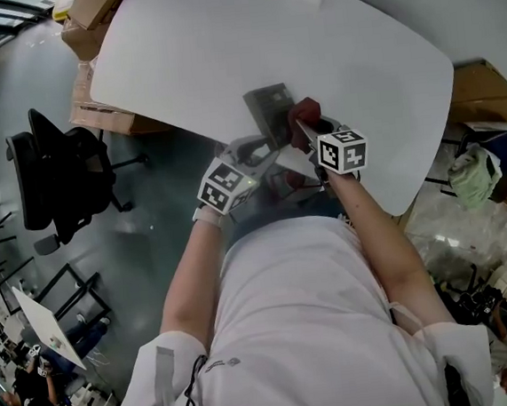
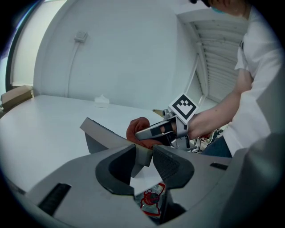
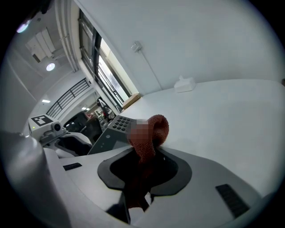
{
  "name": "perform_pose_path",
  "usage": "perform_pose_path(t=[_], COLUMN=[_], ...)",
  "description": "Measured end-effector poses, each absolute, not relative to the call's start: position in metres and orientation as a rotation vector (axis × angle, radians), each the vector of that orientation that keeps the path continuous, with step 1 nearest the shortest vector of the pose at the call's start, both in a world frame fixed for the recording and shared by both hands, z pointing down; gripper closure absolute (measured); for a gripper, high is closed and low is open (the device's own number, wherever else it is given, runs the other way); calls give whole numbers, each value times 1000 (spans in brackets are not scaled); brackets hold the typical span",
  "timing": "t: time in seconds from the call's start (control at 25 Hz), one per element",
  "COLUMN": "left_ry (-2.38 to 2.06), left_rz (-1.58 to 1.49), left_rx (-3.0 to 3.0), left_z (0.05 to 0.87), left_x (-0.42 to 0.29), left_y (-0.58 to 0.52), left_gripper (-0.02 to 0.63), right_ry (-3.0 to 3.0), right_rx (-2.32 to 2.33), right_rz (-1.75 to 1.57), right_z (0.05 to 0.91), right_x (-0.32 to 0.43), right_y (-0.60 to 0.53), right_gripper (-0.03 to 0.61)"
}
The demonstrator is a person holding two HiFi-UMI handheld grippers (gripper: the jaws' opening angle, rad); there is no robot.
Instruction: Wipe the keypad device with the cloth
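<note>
We see left hand-held gripper (image 2: 144, 152) clamped on keypad device (image 1: 267, 107); right hand-held gripper (image 3: 144, 153) pinches cloth (image 1: 305, 112) at its 3 o'clock side.

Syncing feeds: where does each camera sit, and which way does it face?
Head view: on the person's head, facing steeply down onto the white table; torso, both forearms show.
Left gripper view: rides the left claw, facing the grey keypad device; right forearm shows.
Right gripper view: rides the right claw, facing the rust-red cloth it pinches.
All share device and cloth.
</note>
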State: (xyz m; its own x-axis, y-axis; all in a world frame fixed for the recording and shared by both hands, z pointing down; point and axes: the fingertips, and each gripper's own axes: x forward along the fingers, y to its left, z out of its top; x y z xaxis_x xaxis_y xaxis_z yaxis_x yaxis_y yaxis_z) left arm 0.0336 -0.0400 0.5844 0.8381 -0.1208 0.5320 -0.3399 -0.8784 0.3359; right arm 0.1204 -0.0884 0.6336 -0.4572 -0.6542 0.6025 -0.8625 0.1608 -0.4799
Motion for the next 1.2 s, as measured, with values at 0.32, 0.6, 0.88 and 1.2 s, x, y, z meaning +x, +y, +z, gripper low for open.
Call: perform_pose_path(t=[0.32, 0.6, 0.88, 1.2], left_ry=[-364, -360, -334, -329], left_rz=[729, 753, 763, 831], left_rx=[2583, 2595, 2606, 2638], left_z=[586, 585, 586, 590], left_x=[34, 35, 35, 31], left_y=[-42, -48, -48, -52], left_gripper=[502, 503, 503, 557], right_ry=[-2155, -2234, -2283, -2358], right_rx=[1473, 1302, 1154, 963], right_rz=[1216, 1194, 1230, 1279], right_z=[648, 618, 598, 576], right_x=[134, 98, 69, 36], right_y=[-97, -103, -103, -109], right_gripper=[480, 482, 482, 482])
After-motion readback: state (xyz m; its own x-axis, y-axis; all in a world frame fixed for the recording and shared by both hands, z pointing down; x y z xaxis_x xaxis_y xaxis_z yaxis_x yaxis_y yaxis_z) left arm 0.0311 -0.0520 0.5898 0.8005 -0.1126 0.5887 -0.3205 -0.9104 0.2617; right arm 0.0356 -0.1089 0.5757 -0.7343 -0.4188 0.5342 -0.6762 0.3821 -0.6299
